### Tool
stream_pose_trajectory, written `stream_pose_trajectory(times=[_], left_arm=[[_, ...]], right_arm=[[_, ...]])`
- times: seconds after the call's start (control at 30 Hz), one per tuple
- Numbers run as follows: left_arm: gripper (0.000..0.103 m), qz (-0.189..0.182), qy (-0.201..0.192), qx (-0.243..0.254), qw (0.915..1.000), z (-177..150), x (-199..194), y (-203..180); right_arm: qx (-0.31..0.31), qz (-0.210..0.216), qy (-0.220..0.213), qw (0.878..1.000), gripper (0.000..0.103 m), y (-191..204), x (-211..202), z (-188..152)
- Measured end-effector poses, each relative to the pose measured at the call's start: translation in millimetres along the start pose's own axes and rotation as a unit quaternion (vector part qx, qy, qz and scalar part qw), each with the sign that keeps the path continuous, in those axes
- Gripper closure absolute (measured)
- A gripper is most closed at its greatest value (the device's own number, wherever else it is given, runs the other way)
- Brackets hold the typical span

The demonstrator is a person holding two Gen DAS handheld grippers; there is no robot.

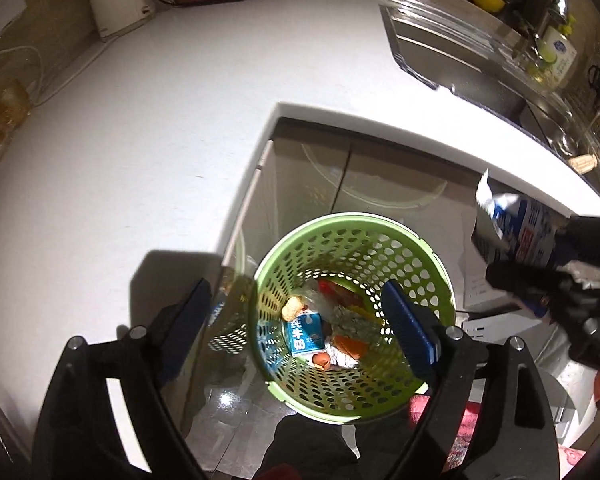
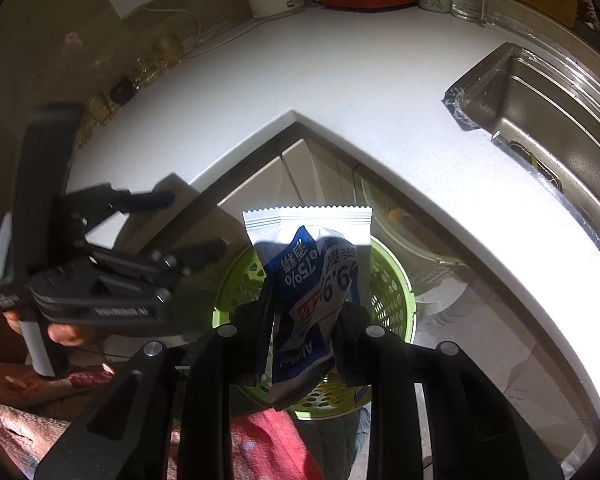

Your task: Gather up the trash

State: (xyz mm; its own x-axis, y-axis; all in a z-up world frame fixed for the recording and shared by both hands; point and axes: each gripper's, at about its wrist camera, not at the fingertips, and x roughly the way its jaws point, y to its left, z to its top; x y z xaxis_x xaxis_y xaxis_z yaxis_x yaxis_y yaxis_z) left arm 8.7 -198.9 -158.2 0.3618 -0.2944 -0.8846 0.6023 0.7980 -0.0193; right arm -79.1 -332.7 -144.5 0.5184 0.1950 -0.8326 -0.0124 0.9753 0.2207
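Two handheld grippers hovered above a green perforated basket [image 1: 352, 304] on the floor beside a white counter [image 1: 140, 140].
The left gripper [image 1: 300, 320] stood wide open and empty over the basket's trash. The right gripper [image 2: 306, 332] pinched a blue-and-white wipes packet [image 2: 312, 272] above the basket's rim.

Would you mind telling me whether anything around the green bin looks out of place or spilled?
Nothing has spilled. The trash lies inside the green basket on the floor. The one piece still out is the crumpled blue-and-white wipes packet, pinched in the right gripper above the basket. The left gripper is open and holds nothing.
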Motion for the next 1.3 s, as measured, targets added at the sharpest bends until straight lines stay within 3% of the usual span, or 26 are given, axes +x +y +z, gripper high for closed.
stream_pose_trajectory(times=[0.4, 0.47, 0.53, 0.6, 0.77, 0.97, 1.3], left_arm=[[0.013, 0.013, -0.015, -0.047, 0.9987, -15, -21, 23], [0.013, 0.011, -0.015, -0.051, 0.9985, -17, -22, 26], [0.013, 0.01, -0.014, -0.054, 0.9984, -20, -22, 28], [0.013, 0.009, -0.012, -0.056, 0.9983, -22, -22, 29], [0.013, 0.009, -0.01, -0.059, 0.9982, -25, -22, 30], [0.013, 0.007, -0.012, -0.068, 0.9976, -24, -23, 34], [0.013, 0.018, -0.033, -0.099, 0.9944, -18, -37, 47]], right_arm=[[-0.023, -0.011, 0.055, 0.998, 0.072, 19, 65, -24], [-0.027, -0.02, 0.071, 0.997, 0.061, 20, 79, -29], [-0.024, -0.03, 0.089, 0.995, 0.033, 19, 96, -33], [-0.016, -0.036, 0.111, 0.993, 0.02, 18, 114, -38], [0.026, -0.027, 0.15, 0.988, 0.01, 10, 134, -46], [0.037, -0.035, 0.114, 0.992, 0.004, 11, 104, -33], [0.0, -0.079, 0.003, 0.997, 0.002, 30, 16, 15]])
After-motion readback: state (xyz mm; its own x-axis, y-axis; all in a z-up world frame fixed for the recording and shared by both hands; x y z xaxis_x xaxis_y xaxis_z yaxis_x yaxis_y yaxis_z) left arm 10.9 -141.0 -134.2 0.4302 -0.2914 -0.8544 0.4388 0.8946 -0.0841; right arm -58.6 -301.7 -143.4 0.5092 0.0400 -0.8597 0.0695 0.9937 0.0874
